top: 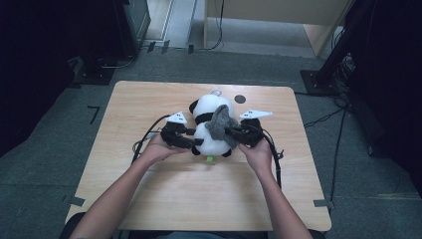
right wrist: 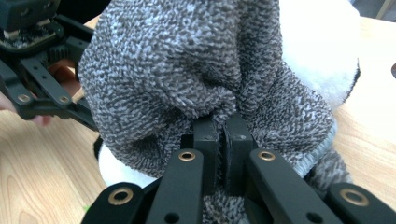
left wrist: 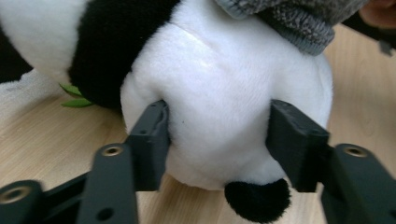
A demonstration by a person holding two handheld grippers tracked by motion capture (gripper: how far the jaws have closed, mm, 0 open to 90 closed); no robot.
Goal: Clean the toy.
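Now 2 grippers work a grey knit sock (right wrist: pixel 205 70) on a toy panda (left wrist: pixel 224 107).
Left gripper (left wrist: pixel 217 140) squeezes the panda's white rump between its jaws, seemingly to steady it on the table (top: pixel 149 199); right gripper (right wrist: pixel 223 154) is clamped tight on a fold of sock draped over the panda just ahead of it, probably to pull it along. No readable writing or label.

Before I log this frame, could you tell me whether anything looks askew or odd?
The grey knit hat sits askew: bunched over the side of the plush panda rather than on its head, with a fold pinched in the right gripper. The left gripper squeezes the panda's white body.
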